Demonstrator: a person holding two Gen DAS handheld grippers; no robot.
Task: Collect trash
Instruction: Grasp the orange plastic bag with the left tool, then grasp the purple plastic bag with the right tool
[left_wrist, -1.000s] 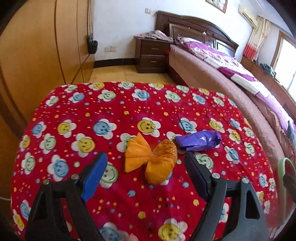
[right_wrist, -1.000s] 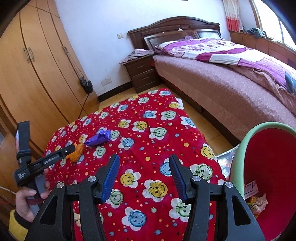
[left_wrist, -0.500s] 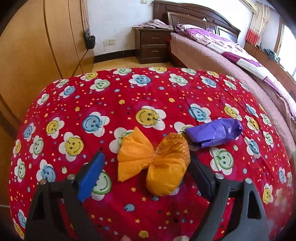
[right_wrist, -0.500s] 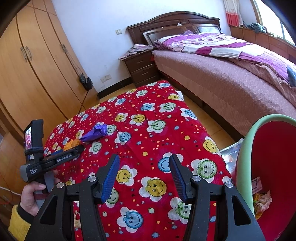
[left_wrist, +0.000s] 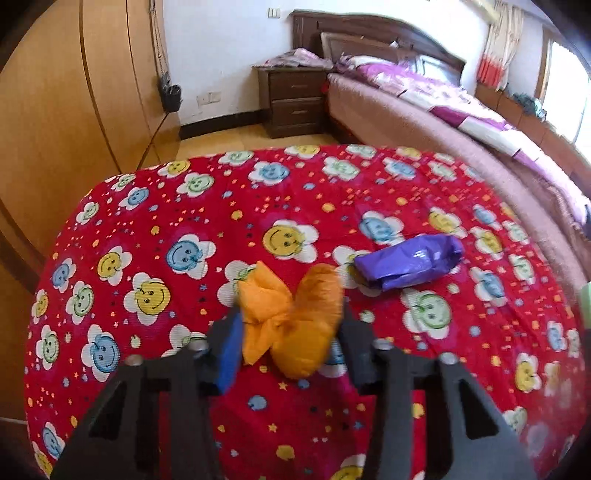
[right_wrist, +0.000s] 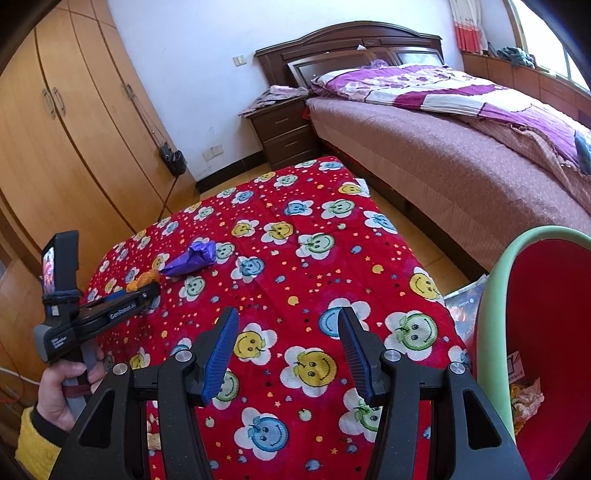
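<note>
The crumpled orange plastic bag lies on the desk covered with a red cloth of smiling flowers, near its left side. The left gripper has the bag between its two fingers; its jaws are closing and the pads touch the bag on both sides. Just to the right lies a crumpled purple plastic wrapper, apart from the orange bag. The right gripper hangs over the near part of the desk, its jaws half apart and holding nothing. At the right edge stands a red bin with a pale green rim, with some trash inside.
</note>
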